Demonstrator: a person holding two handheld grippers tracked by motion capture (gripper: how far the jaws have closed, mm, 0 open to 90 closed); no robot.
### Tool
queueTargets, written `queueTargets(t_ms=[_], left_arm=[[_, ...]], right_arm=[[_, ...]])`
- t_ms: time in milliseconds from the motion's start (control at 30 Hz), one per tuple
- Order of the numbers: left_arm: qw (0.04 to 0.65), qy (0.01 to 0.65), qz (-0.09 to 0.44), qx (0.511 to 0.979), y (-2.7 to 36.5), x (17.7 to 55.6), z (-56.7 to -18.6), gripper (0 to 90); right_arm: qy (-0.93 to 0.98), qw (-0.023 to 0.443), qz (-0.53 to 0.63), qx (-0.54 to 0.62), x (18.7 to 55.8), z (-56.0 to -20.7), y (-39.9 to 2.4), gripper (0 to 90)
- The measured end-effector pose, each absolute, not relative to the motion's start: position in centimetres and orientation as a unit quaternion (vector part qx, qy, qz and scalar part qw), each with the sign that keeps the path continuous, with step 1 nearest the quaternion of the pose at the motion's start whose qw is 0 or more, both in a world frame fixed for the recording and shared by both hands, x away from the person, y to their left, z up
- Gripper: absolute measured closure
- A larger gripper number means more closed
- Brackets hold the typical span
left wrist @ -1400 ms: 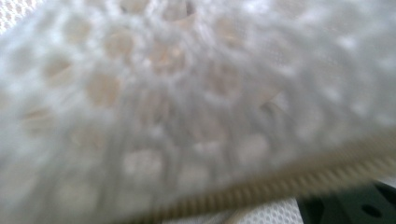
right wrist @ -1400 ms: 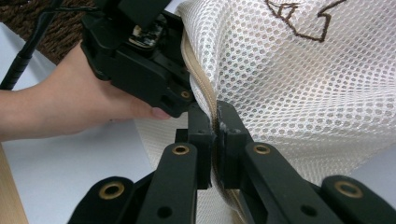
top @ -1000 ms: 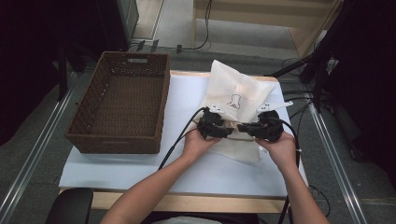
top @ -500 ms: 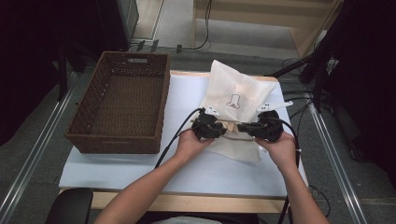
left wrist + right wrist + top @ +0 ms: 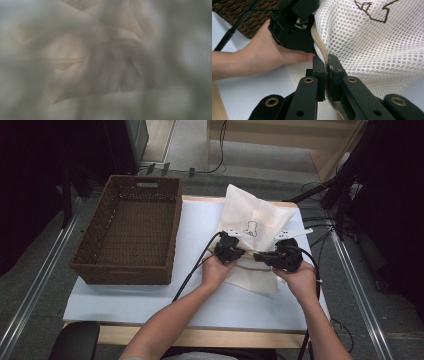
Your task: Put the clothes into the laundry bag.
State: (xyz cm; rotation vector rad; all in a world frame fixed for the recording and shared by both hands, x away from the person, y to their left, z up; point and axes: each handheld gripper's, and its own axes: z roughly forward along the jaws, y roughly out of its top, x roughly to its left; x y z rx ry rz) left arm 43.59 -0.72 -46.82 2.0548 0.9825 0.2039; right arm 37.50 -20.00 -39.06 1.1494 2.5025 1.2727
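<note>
Table (image 5: 150, 312) w/ sheet on top. Wicker basket (image 5: 127, 237) on left half, running from far edge toward middle, its near wall well short of near edge. Mesh bag (image 5: 250, 227) on right half, its top at far edge, lower part spread toward centre. Left gripper (image 5: 229, 249) and right gripper (image 5: 280, 259) side by side over bag's near part, left one between basket and right one. Bag's zipper edge (image 5: 322, 51) between right gripper's jaws. Both forearms come in over near edge. Floor rails along table's left and right sides.
</note>
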Motion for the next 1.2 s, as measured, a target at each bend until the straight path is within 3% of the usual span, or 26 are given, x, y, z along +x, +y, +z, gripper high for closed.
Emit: queueTargets(t_ms=[300, 400, 500, 633, 767, 900, 1200], left_arm=[[0.427, 0.436, 0.121, 0.783, -1.0, 44.5, -46.5, 88.5], [0.423, 0.452, 0.108, 0.778, -0.7, 45.0, -47.0, 88.3], [0.418, 0.447, 0.105, 0.784, -0.6, 45.0, -47.1, 87.7], [0.421, 0.431, 0.089, 0.793, -0.4, 44.6, -46.6, 78.7], [0.425, 0.414, 0.076, 0.801, 0.2, 43.8, -46.2, 76.1], [0.420, 0.393, 0.088, 0.813, 0.9, 42.7, -45.8, 68.9], [0.424, 0.376, 0.074, 0.821, 2.3, 41.1, -45.4, 65.0]], right_arm=[[0.825, 0.052, 0.417, 0.378, 37.5, -39.1, -20.1, 87.7], [0.825, 0.053, 0.416, 0.379, 37.6, -39.1, -20.2, 87.7], [0.826, 0.052, 0.413, 0.380, 37.5, -39.2, -20.1, 87.7], [0.825, 0.053, 0.415, 0.380, 37.6, -39.2, -20.2, 87.7], [0.824, 0.053, 0.415, 0.381, 37.6, -39.3, -20.3, 87.7], [0.825, 0.051, 0.414, 0.382, 37.7, -39.4, -20.3, 87.8], [0.828, 0.046, 0.407, 0.384, 37.8, -39.7, -20.1, 87.7]])
